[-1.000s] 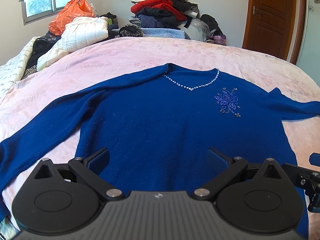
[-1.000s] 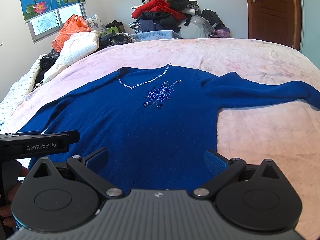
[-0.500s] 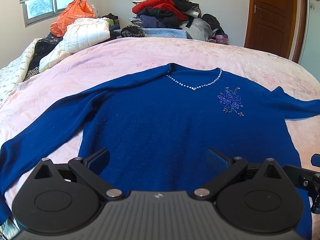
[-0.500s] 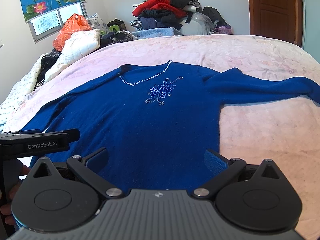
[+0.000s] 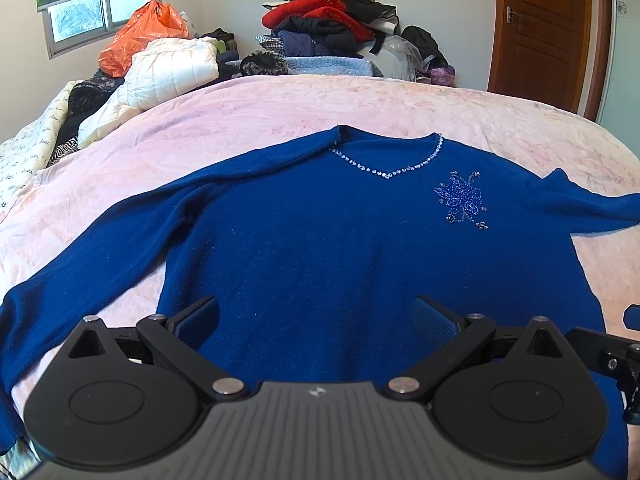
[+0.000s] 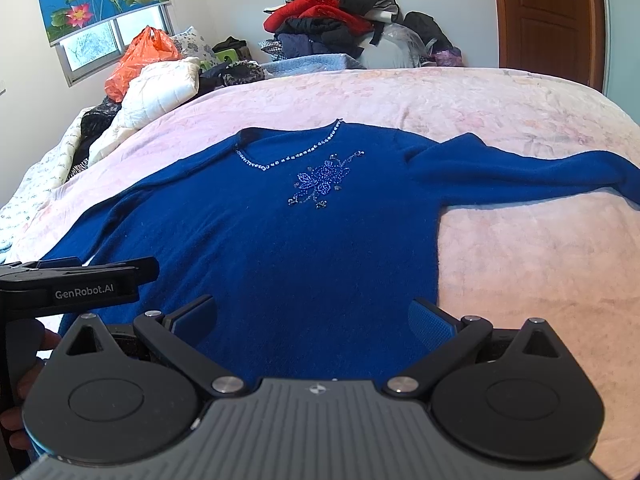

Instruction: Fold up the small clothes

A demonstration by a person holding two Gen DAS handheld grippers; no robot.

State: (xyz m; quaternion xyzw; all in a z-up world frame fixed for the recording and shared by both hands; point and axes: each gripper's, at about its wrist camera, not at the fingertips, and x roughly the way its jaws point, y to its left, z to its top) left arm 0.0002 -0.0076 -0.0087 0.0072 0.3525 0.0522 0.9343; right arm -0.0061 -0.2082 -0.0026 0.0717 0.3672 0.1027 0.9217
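Observation:
A dark blue long-sleeved sweater lies flat, front up, on the pink bed cover, both sleeves spread out sideways. It has a beaded V neckline and a beaded flower on the chest. My left gripper is open over the hem's left half, nothing between its blue pads. My right gripper is open over the hem's right part, its right pad close to the side seam. The left gripper's body shows at the left edge of the right wrist view, with a hand on it.
Piled clothes sit beyond the bed's far edge. A white padded jacket and an orange bag lie at the far left by the window. A brown door stands at the far right. Bare pink cover lies right of the sweater.
Both grippers have drifted slightly back and lower towards the hem, so the sweater sits a little further down in each view. The jaws stay open and the sweater has not moved.

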